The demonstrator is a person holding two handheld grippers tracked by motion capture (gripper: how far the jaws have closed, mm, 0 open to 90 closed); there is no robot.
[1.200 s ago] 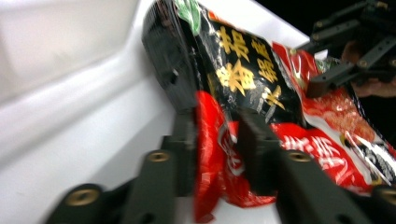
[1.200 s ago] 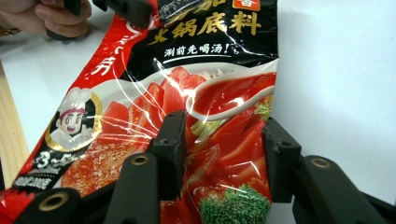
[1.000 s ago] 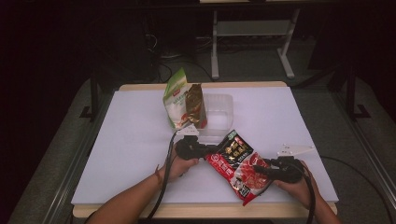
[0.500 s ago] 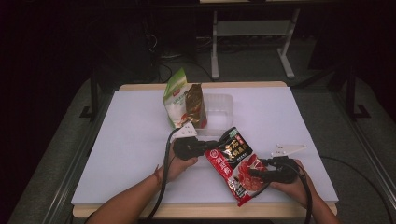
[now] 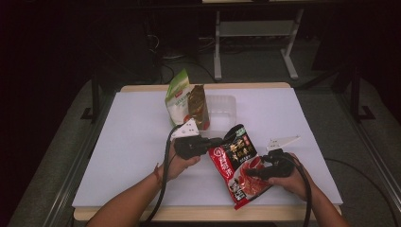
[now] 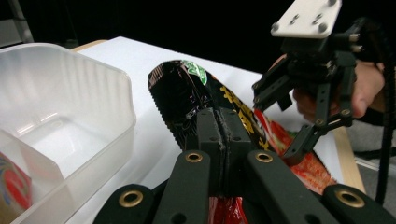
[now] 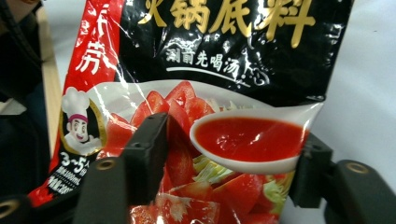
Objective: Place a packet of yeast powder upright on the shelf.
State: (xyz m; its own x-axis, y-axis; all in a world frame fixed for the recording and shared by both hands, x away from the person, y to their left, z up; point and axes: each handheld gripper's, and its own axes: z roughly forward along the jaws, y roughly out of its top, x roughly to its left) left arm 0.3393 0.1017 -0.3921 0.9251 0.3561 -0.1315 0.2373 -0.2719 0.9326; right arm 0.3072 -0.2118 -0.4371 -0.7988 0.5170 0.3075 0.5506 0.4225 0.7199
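A red and black soup-base packet (image 5: 239,165) with tomato pictures hangs tilted above the table's near edge. My left gripper (image 5: 218,142) is shut on its upper left edge, and its pads (image 6: 209,126) pinch the black foil (image 6: 187,88). My right gripper (image 5: 250,174) is at the packet's lower right. Its jaws have just been opening and now stand apart in front of the packet's face (image 7: 233,46), one to each side of the spoon picture. The right gripper (image 7: 229,154) presses on nothing. The left gripper view shows the right gripper (image 6: 273,126) spread beside the packet.
A clear plastic container (image 5: 221,106) stands at the back middle of the white table (image 5: 132,142), close to the left gripper (image 6: 218,123). A green bag (image 5: 177,99) and a brown packet (image 5: 197,106) lean at its left side. The near table edge lies just below the hands.
The left gripper has risen and lifted the packet's top edge with it. The right gripper's jaws have spread and let go of the packet's lower part.
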